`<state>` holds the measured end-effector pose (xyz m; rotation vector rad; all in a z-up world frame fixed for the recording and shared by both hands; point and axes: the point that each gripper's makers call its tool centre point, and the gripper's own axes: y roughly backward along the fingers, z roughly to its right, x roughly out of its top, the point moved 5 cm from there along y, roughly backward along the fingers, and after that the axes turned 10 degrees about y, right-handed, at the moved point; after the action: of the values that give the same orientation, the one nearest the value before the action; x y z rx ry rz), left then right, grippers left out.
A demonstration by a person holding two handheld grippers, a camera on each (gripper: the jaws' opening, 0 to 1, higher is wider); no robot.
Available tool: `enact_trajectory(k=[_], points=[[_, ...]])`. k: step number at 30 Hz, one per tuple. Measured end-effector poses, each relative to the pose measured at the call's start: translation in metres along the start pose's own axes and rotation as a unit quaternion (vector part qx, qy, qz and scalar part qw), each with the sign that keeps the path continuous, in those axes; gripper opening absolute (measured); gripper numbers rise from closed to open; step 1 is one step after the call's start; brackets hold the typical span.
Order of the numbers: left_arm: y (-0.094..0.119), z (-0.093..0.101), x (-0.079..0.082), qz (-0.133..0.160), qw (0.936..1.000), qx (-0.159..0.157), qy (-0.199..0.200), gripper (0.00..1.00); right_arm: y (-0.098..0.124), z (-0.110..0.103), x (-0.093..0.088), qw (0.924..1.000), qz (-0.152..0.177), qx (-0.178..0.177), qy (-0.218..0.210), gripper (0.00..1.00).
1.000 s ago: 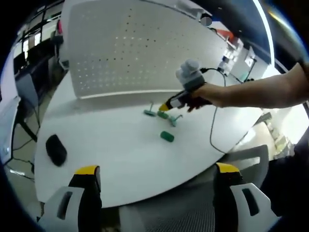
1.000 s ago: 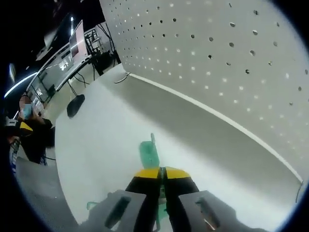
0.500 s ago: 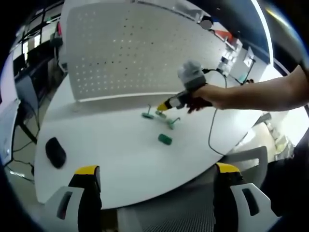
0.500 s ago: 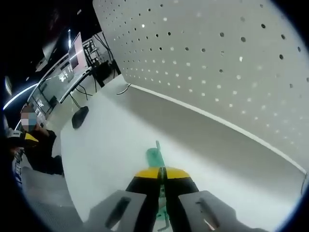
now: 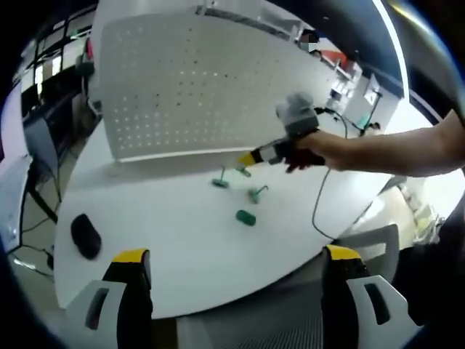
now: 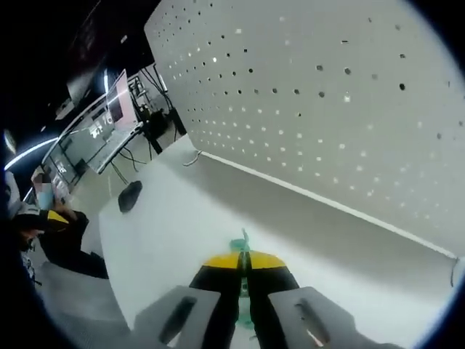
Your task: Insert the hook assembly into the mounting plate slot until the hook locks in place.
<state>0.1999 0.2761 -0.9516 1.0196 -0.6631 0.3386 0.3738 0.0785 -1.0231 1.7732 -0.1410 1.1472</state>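
Note:
The white perforated mounting plate (image 5: pixel 189 80) stands upright at the back of the table and looms close in the right gripper view as well (image 6: pixel 327 102). A person's hand holds my right gripper (image 5: pixel 251 157) above the table in front of the plate. It is shut (image 6: pixel 243 260) on a green hook (image 6: pixel 240 243), whose tip pokes out past the jaws. Three more green hook parts lie on the table: one to the left (image 5: pixel 219 181), one to the right (image 5: pixel 256 193), one nearer (image 5: pixel 245 217). My left gripper (image 5: pixel 236 256) is open at the near table edge, holding nothing.
A black mouse (image 5: pixel 86 236) lies on the white table's (image 5: pixel 167 233) left side, also visible as the mouse (image 6: pixel 131 196) from the right gripper. A black cable (image 5: pixel 320 196) trails across the table's right side. Office chairs and desks stand beyond the table.
My right gripper has risen off the table with the green hook and moved nearer the perforated plate. The left gripper stays open in place.

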Motion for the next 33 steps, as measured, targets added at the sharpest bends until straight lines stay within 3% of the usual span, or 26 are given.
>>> enact_trajectory(k=[16, 25, 33], points=[[0.003, 0.012, 0.011, 0.018, 0.9997, -0.016, -0.003, 0.99, 0.033, -0.007, 0.010, 0.9994, 0.034, -0.006, 0.002, 0.00], [0.005, 0.019, 0.020, 0.030, 0.9993, -0.021, -0.010, 0.98, 0.057, -0.029, 0.024, 0.9970, 0.072, -0.015, 0.021, 0.00], [-0.002, 0.022, 0.026, 0.033, 0.9990, -0.031, -0.002, 0.97, 0.080, -0.052, 0.046, 0.9913, 0.131, 0.002, -0.016, 0.00]])
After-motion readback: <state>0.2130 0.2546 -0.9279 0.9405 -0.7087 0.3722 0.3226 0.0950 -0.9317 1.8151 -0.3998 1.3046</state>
